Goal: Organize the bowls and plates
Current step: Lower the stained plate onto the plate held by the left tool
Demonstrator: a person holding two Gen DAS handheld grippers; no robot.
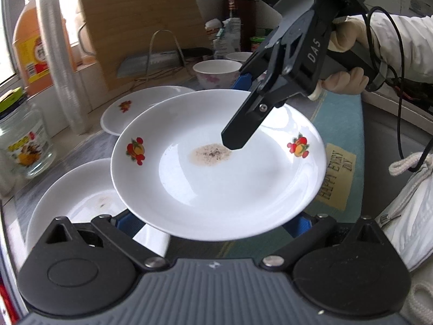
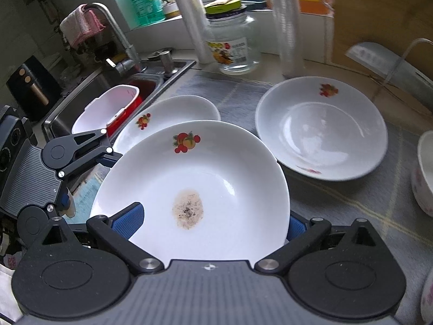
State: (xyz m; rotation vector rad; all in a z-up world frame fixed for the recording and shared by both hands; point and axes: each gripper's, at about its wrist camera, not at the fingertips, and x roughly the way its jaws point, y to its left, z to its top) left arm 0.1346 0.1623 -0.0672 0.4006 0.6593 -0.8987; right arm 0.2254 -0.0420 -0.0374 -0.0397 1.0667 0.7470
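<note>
A white plate with fruit prints and a brown stain [image 1: 216,168] is held in the air over the counter. It also shows in the right wrist view [image 2: 194,189]. My left gripper [image 1: 213,223] spans its near rim from below. My right gripper [image 2: 213,222] is on the opposite rim, one finger [image 1: 243,124] over the plate's inside. A second white plate [image 1: 130,111] and a third [image 1: 78,197] lie on the counter; both show in the right wrist view [image 2: 319,127] [image 2: 167,116]. White floral bowls [image 1: 216,74] stand behind.
A sink [image 2: 89,94] with a red-and-white tub [image 2: 113,105] and a tap [image 2: 119,35] lies at left. A glass jar [image 2: 232,40], stacked plastic cups [image 1: 62,59], oil bottles [image 1: 29,46], a wooden board [image 1: 140,27] with a cleaver [image 1: 151,62] line the back.
</note>
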